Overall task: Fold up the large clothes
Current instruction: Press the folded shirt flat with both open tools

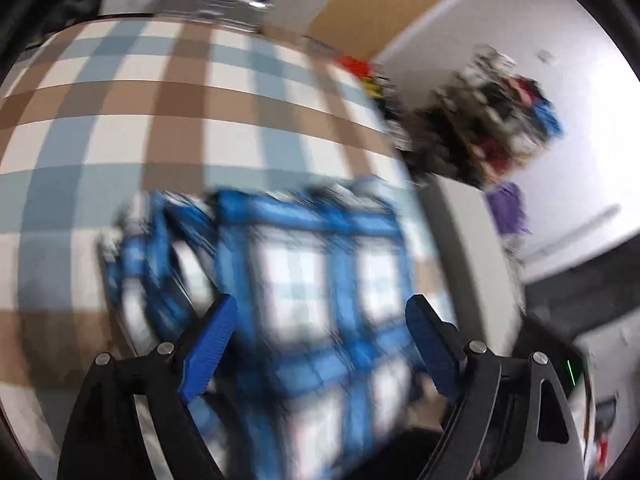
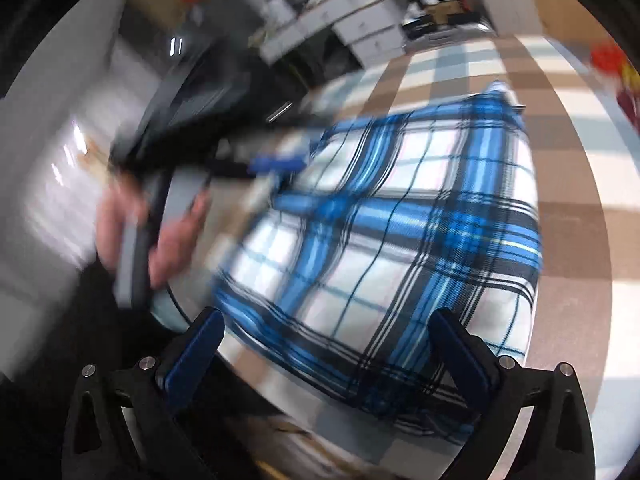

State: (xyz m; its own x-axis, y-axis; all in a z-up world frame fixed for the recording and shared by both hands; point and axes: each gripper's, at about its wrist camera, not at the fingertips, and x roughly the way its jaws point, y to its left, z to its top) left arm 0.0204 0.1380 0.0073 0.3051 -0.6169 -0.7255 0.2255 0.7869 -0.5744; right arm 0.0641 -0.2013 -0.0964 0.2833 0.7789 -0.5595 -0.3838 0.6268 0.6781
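Observation:
A blue, white and black plaid garment lies folded into a rough rectangle on a table covered in a brown, pale blue and white checked cloth. In the left wrist view the same garment is blurred and lies just beyond my left gripper, which stands open above it with nothing between its blue pads. My right gripper is open too, hovering over the garment's near edge. The right wrist view also shows the other gripper at the garment's far left side, held by a hand.
The checked cloth stretches far behind the garment. A heap of mixed clothes sits at the right past the table edge. White drawers and dark furniture stand beyond the table. Red and yellow items lie at its far corner.

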